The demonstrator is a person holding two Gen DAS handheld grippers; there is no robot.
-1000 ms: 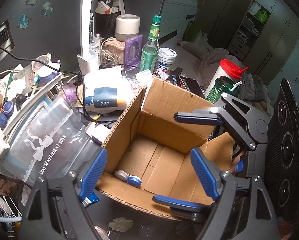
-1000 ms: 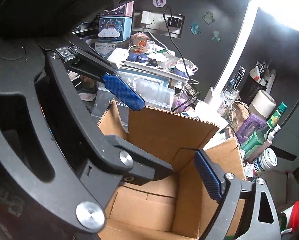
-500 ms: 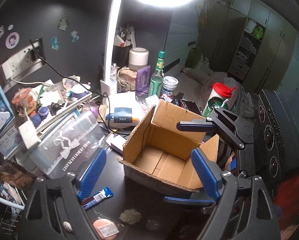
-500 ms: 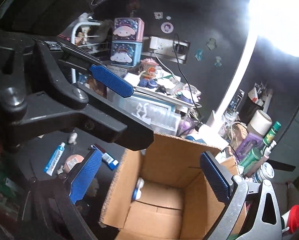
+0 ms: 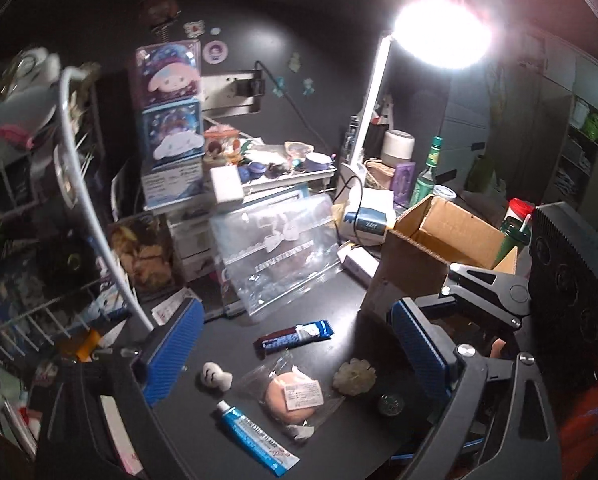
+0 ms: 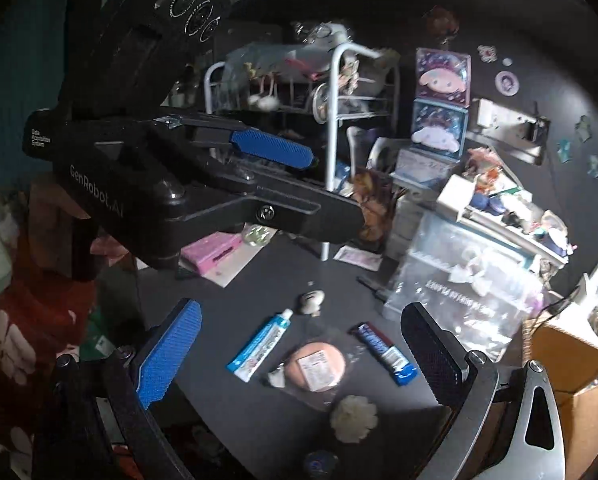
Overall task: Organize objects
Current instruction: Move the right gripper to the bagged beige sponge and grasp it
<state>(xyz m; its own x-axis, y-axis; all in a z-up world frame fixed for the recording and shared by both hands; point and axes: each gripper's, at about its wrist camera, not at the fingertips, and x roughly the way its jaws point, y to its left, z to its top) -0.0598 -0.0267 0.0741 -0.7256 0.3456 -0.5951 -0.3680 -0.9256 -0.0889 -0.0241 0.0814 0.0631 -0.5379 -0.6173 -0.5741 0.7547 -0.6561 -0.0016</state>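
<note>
Loose items lie on the dark table: a blue-white tube [image 5: 255,436] [image 6: 261,346], a dark snack bar [image 5: 295,334] [image 6: 383,350], a peach round item in a clear bag [image 5: 293,394] [image 6: 317,366], a white flower-like piece [image 5: 355,376] [image 6: 353,418] and a small white figure [image 5: 215,378] [image 6: 311,302]. The open cardboard box [image 5: 415,264] [image 6: 567,356] stands to their right. My left gripper [image 5: 295,354] hovers above the items, jaws opening with nothing between them. My right gripper [image 6: 299,356] is open and empty over the same items.
A clear pouch [image 5: 279,256] leans behind the items. A white wire rack [image 5: 79,184] stands at the left and a black speaker [image 5: 571,280] at the right. Cartoon boxes [image 5: 171,132] are stacked at the back. A pink box [image 6: 211,254] lies at the table's left.
Both grippers drew back from above the box and swung left over the loose items. Their jaws spread wider. The box now sits at the right edge of both views.
</note>
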